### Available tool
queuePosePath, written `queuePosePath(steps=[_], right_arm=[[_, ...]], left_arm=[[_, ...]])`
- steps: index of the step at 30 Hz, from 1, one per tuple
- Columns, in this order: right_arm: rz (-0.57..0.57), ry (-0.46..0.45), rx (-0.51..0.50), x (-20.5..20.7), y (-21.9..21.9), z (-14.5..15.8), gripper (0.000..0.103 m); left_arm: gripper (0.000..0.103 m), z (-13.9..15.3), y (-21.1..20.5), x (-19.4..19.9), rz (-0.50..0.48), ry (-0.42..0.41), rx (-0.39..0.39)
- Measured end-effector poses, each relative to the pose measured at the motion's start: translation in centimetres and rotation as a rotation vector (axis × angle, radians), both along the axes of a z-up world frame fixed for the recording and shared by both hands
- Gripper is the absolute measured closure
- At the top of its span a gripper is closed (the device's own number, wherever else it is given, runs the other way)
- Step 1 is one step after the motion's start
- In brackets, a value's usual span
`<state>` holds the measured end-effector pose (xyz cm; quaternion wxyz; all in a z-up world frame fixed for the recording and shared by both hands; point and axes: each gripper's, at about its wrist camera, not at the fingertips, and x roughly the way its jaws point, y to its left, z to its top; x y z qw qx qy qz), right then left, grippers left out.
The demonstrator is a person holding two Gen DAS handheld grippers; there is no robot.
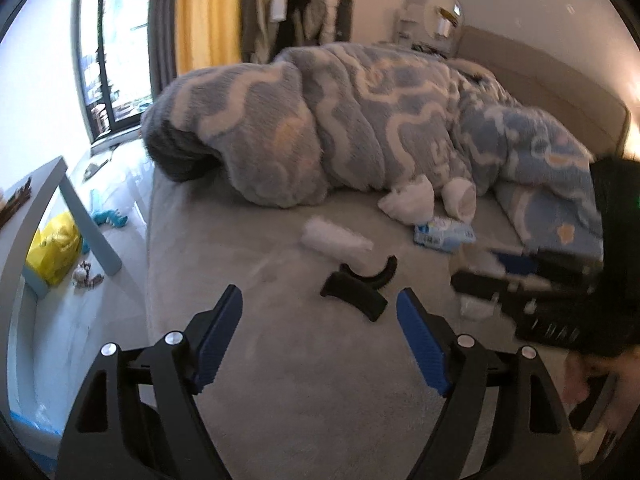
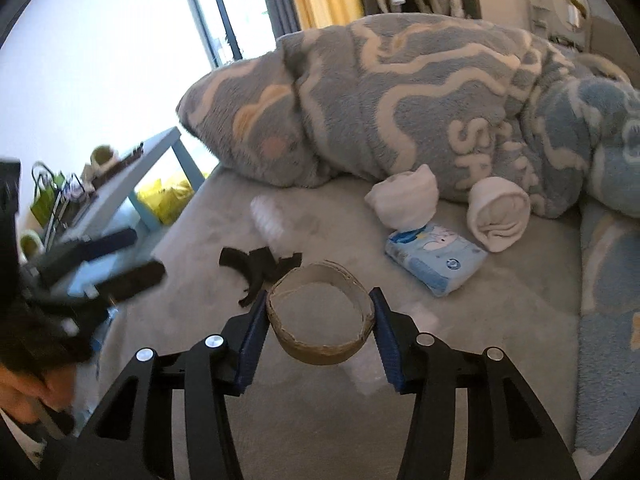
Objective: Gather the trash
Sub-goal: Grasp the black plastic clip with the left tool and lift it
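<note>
Right gripper [image 2: 318, 308]: my fingers clamp a cardboard ring [image 2: 320, 316], held above the near bed [image 2: 320, 420]. Left gripper [image 1: 320, 304]: fingers spread wide, holding nothing. Beyond it lie black scraps [image 1: 358, 286]; tissue pack [image 2: 436, 258] far right.

I see a blanket [image 2: 400, 96] in grey-blue with cream swirls, a grey sheet [image 2: 320, 420], a brown cardboard ring [image 2: 320, 346], black scraps [image 2: 256, 266], white socks [image 2: 500, 216], and a pale blue tissue pack [image 2: 436, 258].
</note>
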<state>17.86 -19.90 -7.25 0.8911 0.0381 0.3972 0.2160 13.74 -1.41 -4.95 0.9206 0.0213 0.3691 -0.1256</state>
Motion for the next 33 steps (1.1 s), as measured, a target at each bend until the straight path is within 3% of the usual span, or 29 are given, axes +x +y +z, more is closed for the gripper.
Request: queuePosePath(steps=[5, 14, 20, 28, 33], right_arm=[[-0.015, 0.008, 0.019, 0.7, -0.9, 0.3, 0.052], [-0.042, 0.003, 0.059, 1.5, -3.2, 0.8, 0.052], [-0.043, 0.014, 0.073, 1.9, -3.9, 0.6, 0.052], [-0.044, 0.029, 0.088, 2.2, -4.5, 0.2, 0.052], [-0.040, 0.038, 0.092, 2.3, -4.6, 0.0, 0.052]], left_arm=[[0.021, -1.1, -1.6, 0.6, -0.070, 0.011, 0.045], [0.021, -2.3, -2.9, 1.8, -0.100, 0.029, 0.081], [0.022, -3.3, -3.9, 2.2, -0.138, 0.033, 0.169], [0.022, -4.3, -4.6, 3.2, -0.145, 0.029, 0.224], [0.029, -4.8, -4.8, 3.9, -0.137, 0.034, 0.234]])
